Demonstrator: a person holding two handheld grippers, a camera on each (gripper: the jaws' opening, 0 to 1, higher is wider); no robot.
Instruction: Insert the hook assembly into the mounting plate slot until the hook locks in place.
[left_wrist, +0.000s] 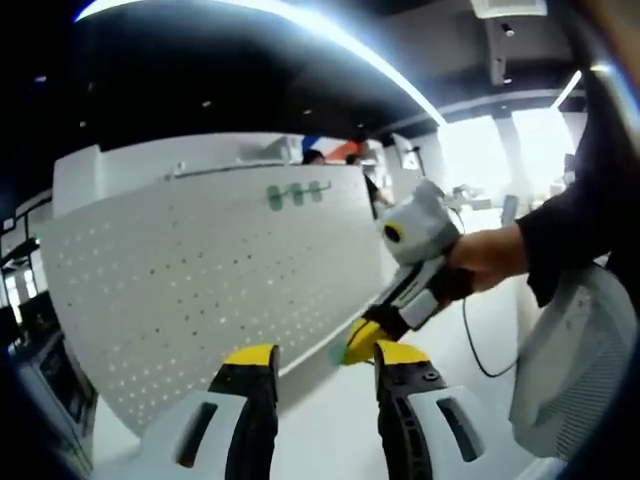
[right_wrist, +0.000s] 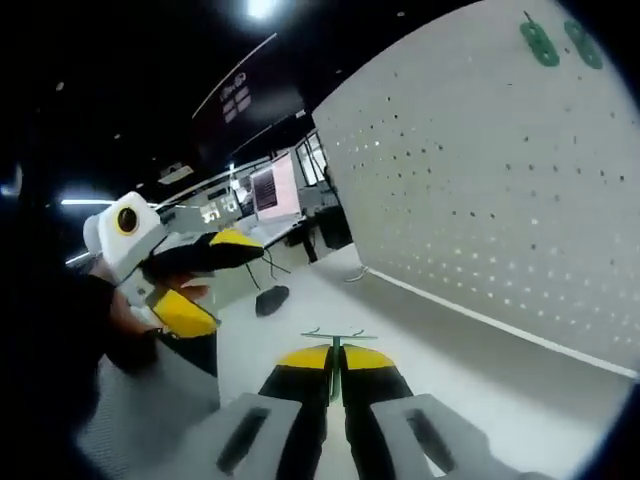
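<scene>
Left gripper view: left gripper (left_wrist: 325, 365) rises from the bottom with its two yellow-tipped jaws spread wide, nothing between them. Ahead stands a white pegboard (left_wrist: 210, 290), upright on a white table (left_wrist: 330, 420). Three green hooks (left_wrist: 297, 194) already hang in a row near the pegboard's top edge. The right gripper (left_wrist: 365, 342) comes in from the right, held by a person's hand (left_wrist: 487, 258) in a dark sleeve. Its yellow tips sit just beyond the left gripper's right jaw, near the pegboard's lower edge. Something green shows at those tips, too small to identify here. A white mesh-backed chair (left_wrist: 575, 360) stands at the right edge. A black cable (left_wrist: 478, 350) hangs off the table side.

Right gripper view: right gripper (right_wrist: 336, 362) has its jaws pressed together on one thin green hook assembly (right_wrist: 335, 345). The hook's stem runs up between the tips and a crossbar sticks out just past them. The hook is clear of the pegboard (right_wrist: 490, 190), which stands to the right; it isn't seated in any hole. Two mounted green hooks (right_wrist: 560, 42) show at the pegboard's top. The left gripper (right_wrist: 205, 282) is at left, jaws apart, well away from the hook.

Count: two grippers, one pegboard, one hook in hand, three hooks mounted at most.
</scene>
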